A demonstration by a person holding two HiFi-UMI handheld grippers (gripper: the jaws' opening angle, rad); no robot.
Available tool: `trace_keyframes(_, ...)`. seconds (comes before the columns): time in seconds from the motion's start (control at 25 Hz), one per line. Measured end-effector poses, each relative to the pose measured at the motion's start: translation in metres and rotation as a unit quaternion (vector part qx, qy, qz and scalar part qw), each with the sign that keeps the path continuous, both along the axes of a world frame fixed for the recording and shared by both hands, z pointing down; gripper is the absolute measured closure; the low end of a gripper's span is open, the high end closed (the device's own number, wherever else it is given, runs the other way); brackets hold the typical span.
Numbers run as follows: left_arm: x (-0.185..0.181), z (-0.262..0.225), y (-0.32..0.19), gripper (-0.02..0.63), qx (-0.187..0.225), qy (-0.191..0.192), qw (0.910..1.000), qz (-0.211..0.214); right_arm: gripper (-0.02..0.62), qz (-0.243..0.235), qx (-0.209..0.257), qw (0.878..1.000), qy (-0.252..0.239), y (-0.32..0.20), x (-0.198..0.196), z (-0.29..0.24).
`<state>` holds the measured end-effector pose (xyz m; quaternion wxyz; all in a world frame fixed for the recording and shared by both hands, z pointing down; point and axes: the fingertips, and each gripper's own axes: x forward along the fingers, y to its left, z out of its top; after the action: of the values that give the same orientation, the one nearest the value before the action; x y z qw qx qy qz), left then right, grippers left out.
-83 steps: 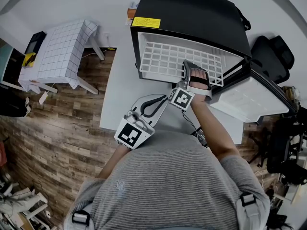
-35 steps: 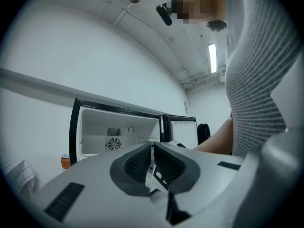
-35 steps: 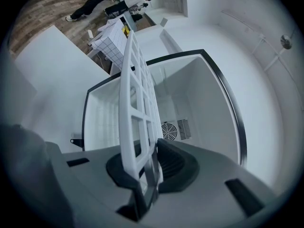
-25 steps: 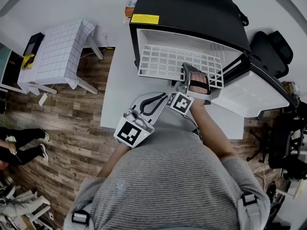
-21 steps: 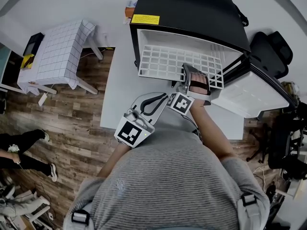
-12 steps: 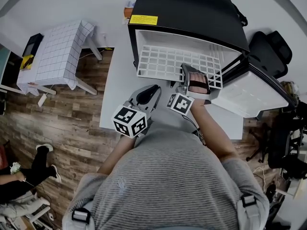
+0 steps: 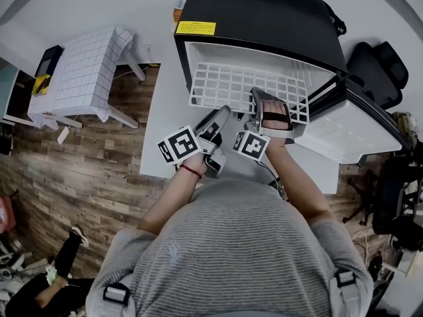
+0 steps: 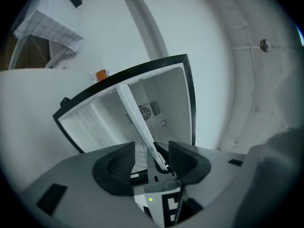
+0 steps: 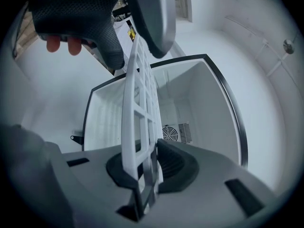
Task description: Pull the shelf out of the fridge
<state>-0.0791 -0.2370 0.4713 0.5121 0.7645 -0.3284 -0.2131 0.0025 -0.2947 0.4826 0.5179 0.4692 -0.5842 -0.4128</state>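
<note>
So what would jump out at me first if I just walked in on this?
Probably the black fridge standing open on the white table, with its white grid shelf sticking partway out. Then the two hand-held tools in front of it: the right claw is clamped on the shelf's front edge, while the left claw has just been opening, jaws apart with the shelf's edge showing between them, ungripped.

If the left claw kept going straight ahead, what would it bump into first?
The white shelf: its front edge sits in line with the left claw, whose jaws have just been opening, and seems to reach between them untouched. Depth is hard to judge.
</note>
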Motion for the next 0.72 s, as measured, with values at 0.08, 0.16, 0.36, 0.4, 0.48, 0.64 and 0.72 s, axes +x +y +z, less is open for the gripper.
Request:
trace_keyframes(0.08, 0.002, 0.001, -0.008, 0.396, -0.014, 0.019, 0.9997, -0.007, 0.552, -0.001, -0.001, 1.000, 0.000, 0.000, 0.000, 0.000)
trace_keyframes(0.16, 0.005, 0.002, -0.016, 0.397, -0.023, 0.026, 0.9994, -0.010, 0.552, -0.002, -0.002, 1.000, -0.001, 0.000, -0.001, 0.000)
trace_keyframes(0.36, 0.014, 0.003, -0.032, 0.399, -0.036, 0.038, 0.9985, -0.014, 0.552, -0.012, -0.015, 0.999, -0.031, 0.002, -0.009, -0.003)
trace_keyframes(0.4, 0.015, 0.004, -0.034, 0.404, -0.038, 0.040, 0.9984, -0.015, 0.552, -0.012, -0.015, 0.999, -0.031, 0.002, -0.010, -0.003)
trace_keyframes(0.48, 0.018, 0.006, -0.039, 0.442, -0.043, 0.043, 0.9980, -0.021, 0.552, -0.011, -0.014, 0.999, -0.030, 0.002, -0.009, -0.004)
trace_keyframes(0.64, 0.019, 0.007, -0.044, 0.544, -0.050, 0.053, 0.9969, -0.031, 0.552, -0.011, -0.012, 0.999, -0.029, 0.002, -0.010, -0.004)
trace_keyframes(0.72, 0.019, 0.007, -0.043, 0.548, -0.054, 0.061, 0.9960, -0.036, 0.552, -0.011, -0.011, 0.999, -0.030, 0.002, -0.009, -0.003)
